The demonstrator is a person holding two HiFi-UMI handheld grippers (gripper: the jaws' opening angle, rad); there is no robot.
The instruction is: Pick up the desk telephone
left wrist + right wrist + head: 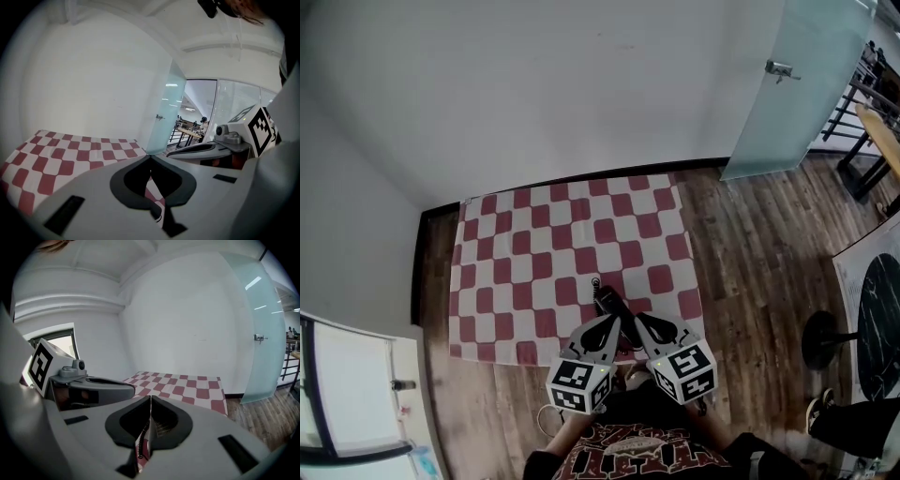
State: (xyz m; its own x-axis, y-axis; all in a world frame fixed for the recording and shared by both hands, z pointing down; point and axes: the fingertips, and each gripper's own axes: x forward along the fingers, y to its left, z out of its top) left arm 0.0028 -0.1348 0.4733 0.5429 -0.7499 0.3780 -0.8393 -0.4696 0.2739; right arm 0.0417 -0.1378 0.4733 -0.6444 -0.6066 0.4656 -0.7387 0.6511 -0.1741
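A dark desk telephone lies on the near edge of a red-and-white checkered cloth. Both grippers hover side by side just behind it, and their tips hide part of it. My left gripper has its jaws closed together with nothing between them. The right gripper is shut too, tips touching. Beneath its jaws I see a coiled cord and a bit of perforated grille. A curl of cord also shows under the left jaws.
The cloth lies on a wood floor against a white wall. A frosted glass door stands at the back right. A round black table base and a shoe are at the right, a window frame at the left.
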